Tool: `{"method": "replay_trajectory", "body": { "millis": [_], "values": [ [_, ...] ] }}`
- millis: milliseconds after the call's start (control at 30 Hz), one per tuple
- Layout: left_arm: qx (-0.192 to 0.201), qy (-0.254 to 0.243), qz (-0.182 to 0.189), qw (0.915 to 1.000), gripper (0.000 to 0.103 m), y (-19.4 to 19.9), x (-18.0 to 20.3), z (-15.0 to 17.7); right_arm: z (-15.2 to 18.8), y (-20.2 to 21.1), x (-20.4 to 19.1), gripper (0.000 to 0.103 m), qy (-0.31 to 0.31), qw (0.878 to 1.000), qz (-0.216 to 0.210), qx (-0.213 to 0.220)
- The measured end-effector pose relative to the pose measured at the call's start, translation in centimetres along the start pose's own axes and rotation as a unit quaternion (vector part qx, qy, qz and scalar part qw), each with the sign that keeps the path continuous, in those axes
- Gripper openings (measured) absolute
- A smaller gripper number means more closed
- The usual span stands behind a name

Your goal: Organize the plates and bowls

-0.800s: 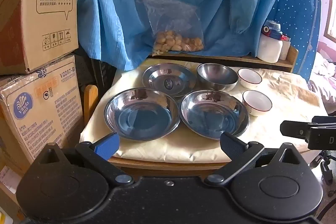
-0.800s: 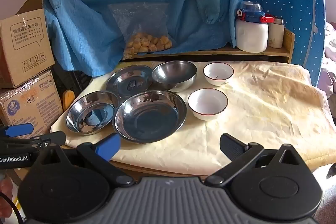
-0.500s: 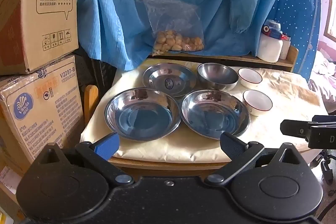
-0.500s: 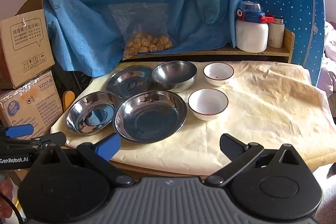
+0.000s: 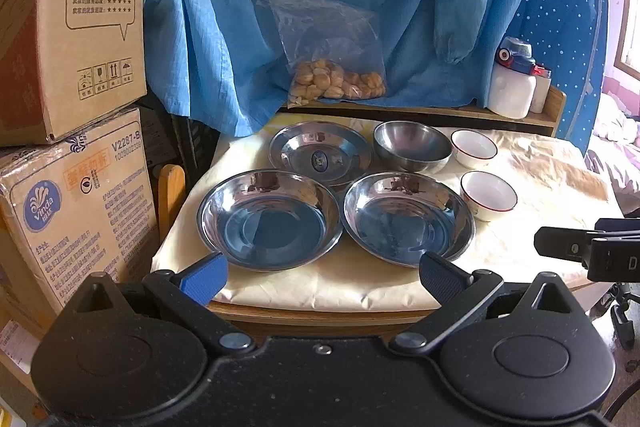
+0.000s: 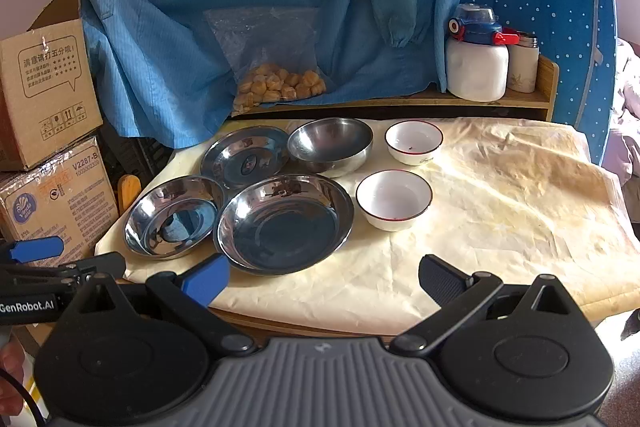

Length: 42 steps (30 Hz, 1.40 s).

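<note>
We see our left gripper (image 5: 322, 273) wide open, nothing between its jaws, short of the cream-cloth table (image 5: 552, 187). On it: three shallow round steel plates (image 5: 270, 219), one deep steel bowl (image 5: 412, 146), two small red-rimmed white bowls (image 5: 488, 195) on the right.

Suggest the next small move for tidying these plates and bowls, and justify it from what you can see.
Probably bring the open right gripper forward to the near white bowl, to nest it in the far white bowl. Both grippers are empty short of the table, nothing is stacked, and the two bowls match.
</note>
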<state>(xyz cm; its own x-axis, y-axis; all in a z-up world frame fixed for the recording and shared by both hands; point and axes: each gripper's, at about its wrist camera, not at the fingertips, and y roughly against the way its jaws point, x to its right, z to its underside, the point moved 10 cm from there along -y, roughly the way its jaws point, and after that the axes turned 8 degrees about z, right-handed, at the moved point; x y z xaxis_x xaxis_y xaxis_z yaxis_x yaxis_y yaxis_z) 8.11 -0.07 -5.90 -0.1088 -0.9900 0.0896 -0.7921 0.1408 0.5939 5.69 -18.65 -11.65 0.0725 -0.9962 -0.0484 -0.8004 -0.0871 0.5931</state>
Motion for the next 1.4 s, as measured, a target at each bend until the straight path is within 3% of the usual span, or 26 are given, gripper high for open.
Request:
{"method": "replay_trajectory", "body": {
  "millis": [1400],
  "values": [
    [-0.004, 0.0, 0.004, 1.0, 0.102, -0.13, 0.32, 0.41, -0.18, 0.08, 0.05, 0.103, 0.001, 1.0, 0.0, -0.001]
  ]
}}
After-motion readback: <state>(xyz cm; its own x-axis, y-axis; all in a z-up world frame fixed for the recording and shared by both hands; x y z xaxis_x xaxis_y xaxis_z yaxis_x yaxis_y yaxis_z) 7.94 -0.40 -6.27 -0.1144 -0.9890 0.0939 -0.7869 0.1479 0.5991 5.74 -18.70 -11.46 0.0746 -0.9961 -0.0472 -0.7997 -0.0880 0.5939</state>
